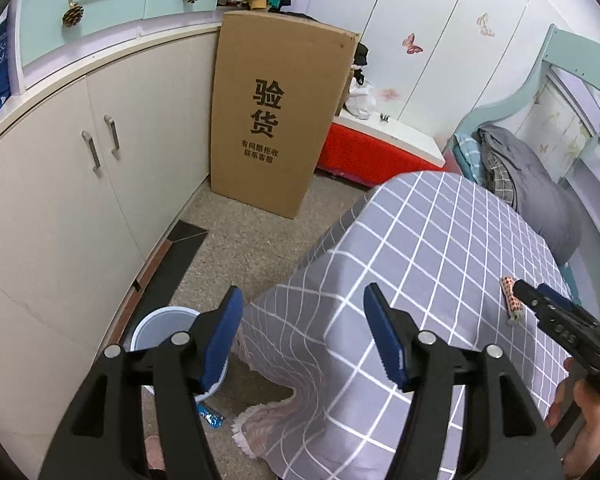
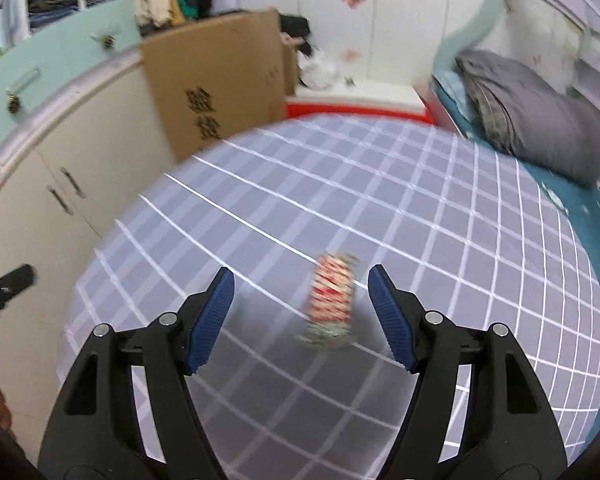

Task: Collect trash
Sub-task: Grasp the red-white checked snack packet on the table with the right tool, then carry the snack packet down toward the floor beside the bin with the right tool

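A small red-and-white patterned wrapper (image 2: 332, 300) lies on the grey checked cloth (image 2: 380, 184); in the left wrist view the same wrapper (image 1: 511, 297) lies far right. My right gripper (image 2: 301, 314) hovers open above it, the wrapper between the blue pads but not touched. My left gripper (image 1: 303, 330) is open and empty over the cloth's left edge. A pale blue bucket (image 1: 156, 326) stands on the floor below its left finger, partly hidden. A blue wrapper (image 1: 211, 417) lies on the floor beside the bucket. The right gripper's fingers (image 1: 540, 300) show in the left wrist view.
Cream cabinets (image 1: 60, 200) line the left wall. A tall cardboard box (image 1: 276, 116) leans at the back, next to a red-and-white box (image 1: 376, 144). Folded grey bedding (image 1: 540, 196) lies on the bed at right. A person's hand (image 1: 580, 412) holds the right gripper.
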{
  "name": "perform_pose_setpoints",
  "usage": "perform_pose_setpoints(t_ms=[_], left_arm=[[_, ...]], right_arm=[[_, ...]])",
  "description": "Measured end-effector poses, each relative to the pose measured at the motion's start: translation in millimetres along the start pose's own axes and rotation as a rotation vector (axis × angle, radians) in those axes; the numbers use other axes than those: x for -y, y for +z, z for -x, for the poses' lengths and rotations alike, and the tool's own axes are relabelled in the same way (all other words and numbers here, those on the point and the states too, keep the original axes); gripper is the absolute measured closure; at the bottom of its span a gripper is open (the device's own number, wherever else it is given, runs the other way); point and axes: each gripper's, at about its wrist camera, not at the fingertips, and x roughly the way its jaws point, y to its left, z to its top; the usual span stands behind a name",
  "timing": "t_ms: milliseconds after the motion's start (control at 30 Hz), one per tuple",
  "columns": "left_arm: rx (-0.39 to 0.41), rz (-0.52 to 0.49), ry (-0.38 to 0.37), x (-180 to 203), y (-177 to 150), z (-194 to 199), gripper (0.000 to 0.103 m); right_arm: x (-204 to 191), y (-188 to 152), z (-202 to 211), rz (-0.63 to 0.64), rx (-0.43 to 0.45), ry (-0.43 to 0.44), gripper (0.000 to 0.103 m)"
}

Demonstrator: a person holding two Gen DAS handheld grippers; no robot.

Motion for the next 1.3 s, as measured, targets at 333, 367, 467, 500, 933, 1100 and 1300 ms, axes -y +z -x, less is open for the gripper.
perform_pose_setpoints(t_ms=[333,367,467,500,933,1100,1300], left_arm=[[0.003,0.053,0.017,-23.3,-19.7,16.6,0.041],[0.009,0.059,0.020,-28.2,-20.9,19.0,0.041],[0.024,0.095,0.024,-49.6,-32.4,30.5,0.040],[0.028,0.109,0.028,-57.7,-37.4,34.0,0.040],[-0.007,0.362,0.208,-212.8,-145.3,10.2,0.034],[-0.115,0.422,0.241,-243.4,-207.9,-61.6,0.034],[-0.419,0.516,0.218,-274.6,-315.9,-190.8,0.034]], right_arm=[[-19.2,-7.6,-0.3,0.003,-0.018,0.070,0.081],[-32.6,-7.3,6.7,0.015,-0.001,0.096,0.081],[-81.5,-11.4,31.7,0.069,0.044,0.208,0.081],[-99.6,-14.9,38.9,0.095,0.054,0.244,0.081],[-315.9,-145.4,-14.8,0.369,-0.111,0.430,0.081],[-322.4,-205.4,-98.9,0.374,-0.252,0.351,0.081],[-300.0,-285.7,-203.5,0.280,-0.441,0.246,0.081]])
